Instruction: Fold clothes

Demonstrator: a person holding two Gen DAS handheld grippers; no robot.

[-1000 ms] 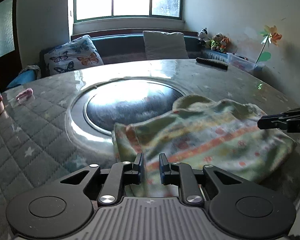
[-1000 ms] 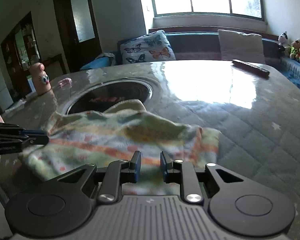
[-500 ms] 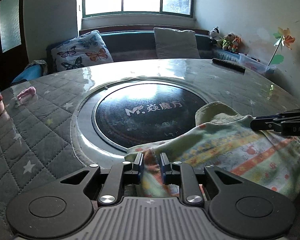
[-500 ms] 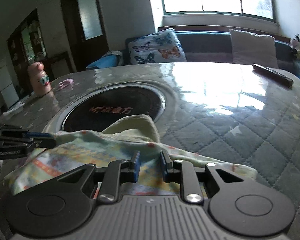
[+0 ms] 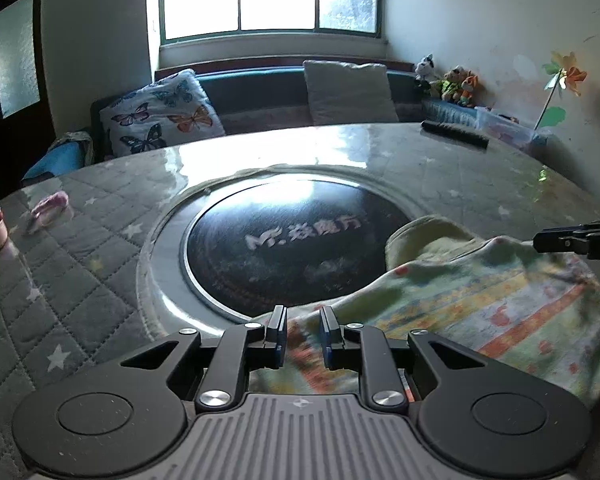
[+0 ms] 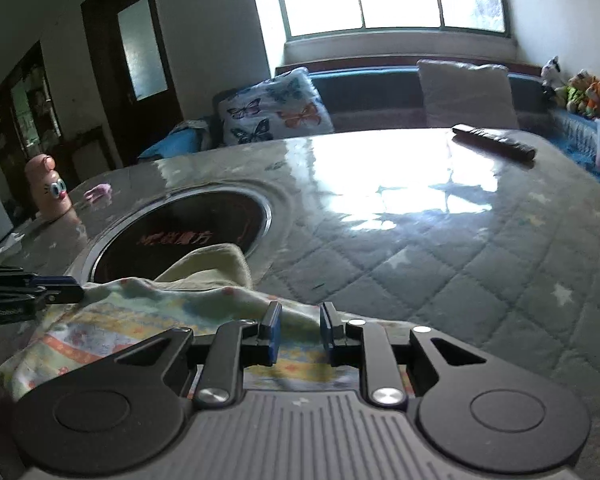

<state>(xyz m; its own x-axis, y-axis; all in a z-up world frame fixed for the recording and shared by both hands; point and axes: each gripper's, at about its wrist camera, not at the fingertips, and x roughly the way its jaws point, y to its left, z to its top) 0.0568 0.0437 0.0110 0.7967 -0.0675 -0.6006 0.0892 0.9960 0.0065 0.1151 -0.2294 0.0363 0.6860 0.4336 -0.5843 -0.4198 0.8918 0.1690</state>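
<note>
**Striped cloth held across the near bench edge**

Pastel stripes run along the garment [image 5: 476, 304] in the left wrist view. It lies on the bench [image 5: 80, 248] with its long axis running left to right, and its cream collar points toward the dark round inset [image 5: 276, 248]. The left tool [image 5: 303, 334] sits level at the near left corner, jaws narrowly parted, with fabric between them. Whether they pinch it I cannot tell. The right tool [image 5: 572, 238] reaches in sideways from the right edge.

In the right wrist view the garment [image 6: 112, 320] stretches leftward. The right tool [image 6: 300, 338] is low over its near right edge, jaws a little apart with cloth between them; grip unclear. The left tool [image 6: 40, 292] enters from the left.
</note>
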